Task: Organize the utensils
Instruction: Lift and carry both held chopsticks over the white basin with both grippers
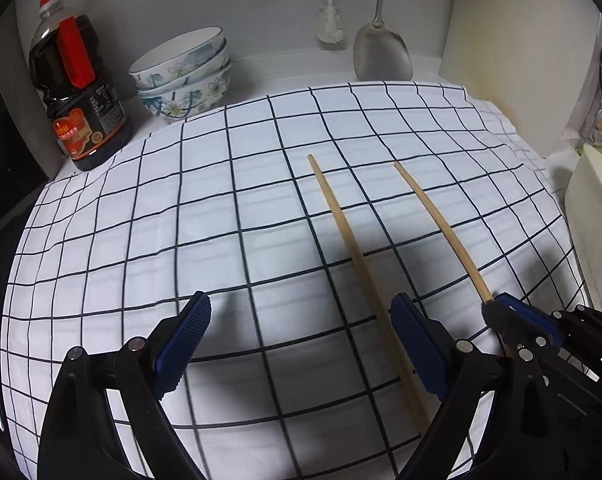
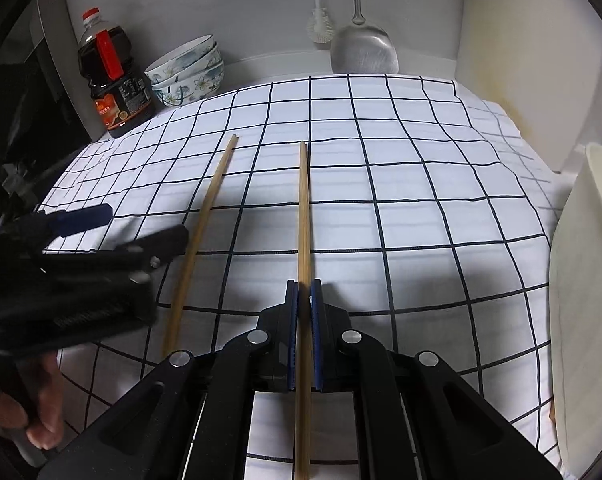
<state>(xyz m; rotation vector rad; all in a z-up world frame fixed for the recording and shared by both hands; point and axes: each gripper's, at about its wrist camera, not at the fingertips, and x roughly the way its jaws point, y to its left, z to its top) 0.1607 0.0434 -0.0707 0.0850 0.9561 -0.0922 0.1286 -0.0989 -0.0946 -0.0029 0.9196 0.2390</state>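
Two chopsticks on the checked cloth [image 1: 229, 200]: right chopstick [image 2: 303, 216] clamped between the right gripper [image 2: 304, 292] pads. Left chopstick [image 1: 353, 248] lying free on the cloth, inside the left gripper [image 1: 301, 312], spread wide, grasping nothing.

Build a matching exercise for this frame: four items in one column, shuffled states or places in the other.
1. right claw
2. left claw
3. loose wooden chopstick
4. stacked floral ceramic bowls

a. open, empty
b. beside the dark sauce bottle
c. shut on the other wooden chopstick
d. lying on the checked cloth

Pairs: 1-c, 2-a, 3-d, 4-b
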